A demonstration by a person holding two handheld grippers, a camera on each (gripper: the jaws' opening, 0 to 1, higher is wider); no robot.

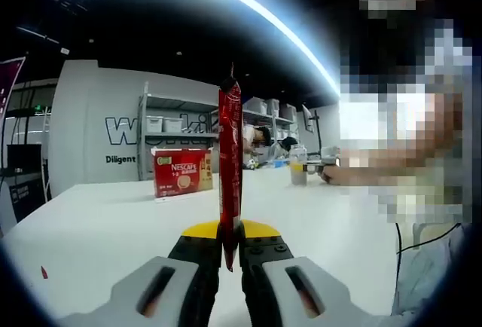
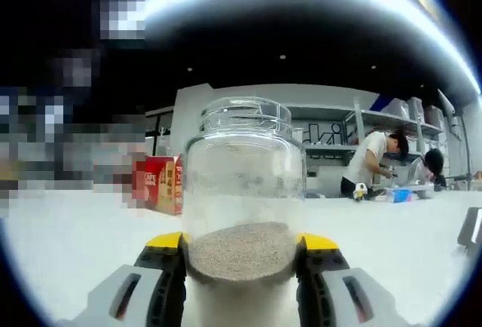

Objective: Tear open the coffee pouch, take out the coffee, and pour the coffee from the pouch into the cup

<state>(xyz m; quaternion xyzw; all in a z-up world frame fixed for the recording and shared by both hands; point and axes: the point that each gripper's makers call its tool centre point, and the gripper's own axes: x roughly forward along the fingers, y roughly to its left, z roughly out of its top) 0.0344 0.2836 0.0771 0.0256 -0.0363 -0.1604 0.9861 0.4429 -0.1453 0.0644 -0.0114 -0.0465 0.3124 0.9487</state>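
A slim red coffee stick pouch (image 1: pixel 230 161) stands upright in the left gripper view, its torn top pointing up. My left gripper (image 1: pixel 229 255) is shut on its lower end. In the right gripper view a clear glass jar (image 2: pixel 242 184) holds a layer of brown coffee powder (image 2: pixel 239 250) at its bottom. My right gripper (image 2: pixel 241 267) is shut on the jar, its yellow-tipped jaws pressing both sides. The jar's mouth is open at the top.
A red Nescafe box (image 1: pixel 181 170) (image 2: pixel 160 184) stands on the white table (image 1: pixel 98 221). A person's hand (image 1: pixel 354 169) rests near a small glass (image 1: pixel 299 165) at the right. Shelves with bins line the back wall, and two people (image 2: pixel 376 163) work there.
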